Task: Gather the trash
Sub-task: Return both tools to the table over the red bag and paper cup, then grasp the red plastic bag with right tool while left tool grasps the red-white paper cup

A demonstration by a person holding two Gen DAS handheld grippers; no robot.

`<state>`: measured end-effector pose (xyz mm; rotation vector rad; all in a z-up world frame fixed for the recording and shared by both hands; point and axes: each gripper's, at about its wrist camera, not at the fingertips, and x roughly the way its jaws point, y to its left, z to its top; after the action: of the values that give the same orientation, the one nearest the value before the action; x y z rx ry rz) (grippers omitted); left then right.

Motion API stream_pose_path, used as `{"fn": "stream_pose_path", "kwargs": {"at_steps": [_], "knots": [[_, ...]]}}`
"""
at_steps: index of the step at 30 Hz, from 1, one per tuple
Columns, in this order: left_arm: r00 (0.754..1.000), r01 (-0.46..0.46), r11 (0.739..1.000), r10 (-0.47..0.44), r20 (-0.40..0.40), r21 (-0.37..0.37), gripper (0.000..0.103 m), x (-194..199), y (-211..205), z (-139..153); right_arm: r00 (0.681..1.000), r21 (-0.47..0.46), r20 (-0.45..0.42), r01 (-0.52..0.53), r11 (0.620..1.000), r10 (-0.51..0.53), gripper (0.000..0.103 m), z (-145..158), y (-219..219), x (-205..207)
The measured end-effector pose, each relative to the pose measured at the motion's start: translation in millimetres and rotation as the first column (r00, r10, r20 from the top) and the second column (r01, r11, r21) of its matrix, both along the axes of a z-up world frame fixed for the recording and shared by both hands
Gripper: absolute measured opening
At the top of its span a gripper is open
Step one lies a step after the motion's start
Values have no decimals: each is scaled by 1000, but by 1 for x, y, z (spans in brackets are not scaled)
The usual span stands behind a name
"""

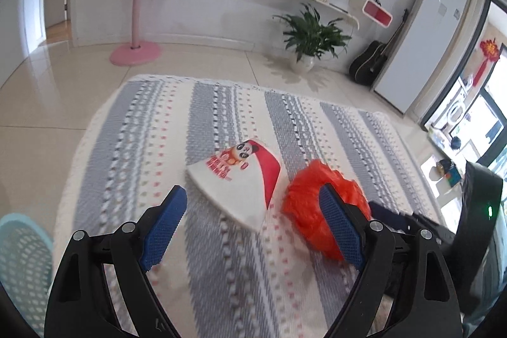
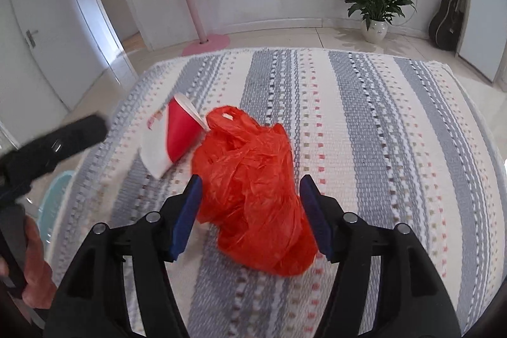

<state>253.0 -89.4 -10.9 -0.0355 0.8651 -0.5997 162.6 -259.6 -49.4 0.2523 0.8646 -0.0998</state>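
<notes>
Woven grey-and-cream striped rug [image 2: 364, 122] covers the tile floor, its near edge cut off, and only the left view shows the fridge [image 1: 424, 40]. On the rug an orange bag [image 2: 253, 189] lies between the open right gripper [image 2: 250, 214], untouched. The open left gripper [image 1: 253, 227] hangs empty by the carton [image 1: 237, 179]; a teal basket [image 1: 22, 268] is half out of frame.

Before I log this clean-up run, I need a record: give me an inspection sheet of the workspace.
Surface: striped rug on tiled floor.
Job's things: red plastic bag, crumpled; flattened paper cup beside it; teal basket at the rug's edge.
Clutter: nothing seen.
Grippers: left gripper open, empty, over the cup; right gripper open, straddling the bag, pads apparently not pressing.
Cables: nothing seen.
Surroundings: potted plant, guitar, coat stand.
</notes>
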Motion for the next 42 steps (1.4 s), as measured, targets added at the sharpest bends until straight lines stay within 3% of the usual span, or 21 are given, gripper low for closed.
{"fn": "stream_pose_path", "kwargs": {"at_steps": [1,2,3,5,8,10,16,20,25,32,33,34,42], "knots": [[1000,-1,1000,1,-6,8,83,4,-4,-3,1000,5,0,-10,1000,10,59,-4,-1,1],[1000,-1,1000,2,-12,15,83,7,-7,-6,1000,11,7,-19,1000,19,43,-6,0,1],[1000,-5,1000,5,-18,28,83,12,-11,-9,999,20,13,-32,999,32,34,-6,0,-1],[1000,-6,999,7,-21,48,83,13,-14,-14,999,-6,32,-30,1000,30,26,-3,0,-9],[1000,-1,997,2,-12,81,83,12,-21,-21,998,-52,59,-5,999,8,24,2,-6,-26],[1000,12,993,-12,-8,116,84,11,-30,-28,998,-11,64,25,1000,-24,24,2,-20,-36],[997,-3,950,-20,71,313,83,12,-60,-51,997,58,65,32,998,-36,24,-10,-38,-51],[994,-37,922,-5,108,386,61,10,-63,-57,997,58,75,27,998,-32,24,-7,-35,-55],[990,14,931,-65,128,365,40,-12,-50,-40,994,63,98,31,998,-37,24,-4,-36,-62],[997,55,978,-66,48,202,27,-45,-7,-20,994,61,111,10,998,-16,24,-1,-28,-75],[998,53,984,-59,32,173,19,-53,3,-17,994,62,112,7,998,-14,24,-1,-26,-77],[998,59,987,-62,17,151,0,-59,9,-16,993,63,115,4,998,-11,24,-1,-25,-81],[993,110,990,-106,-46,94,2,-111,45,-24,990,23,138,-38,999,34,24,4,3,-114]]}}
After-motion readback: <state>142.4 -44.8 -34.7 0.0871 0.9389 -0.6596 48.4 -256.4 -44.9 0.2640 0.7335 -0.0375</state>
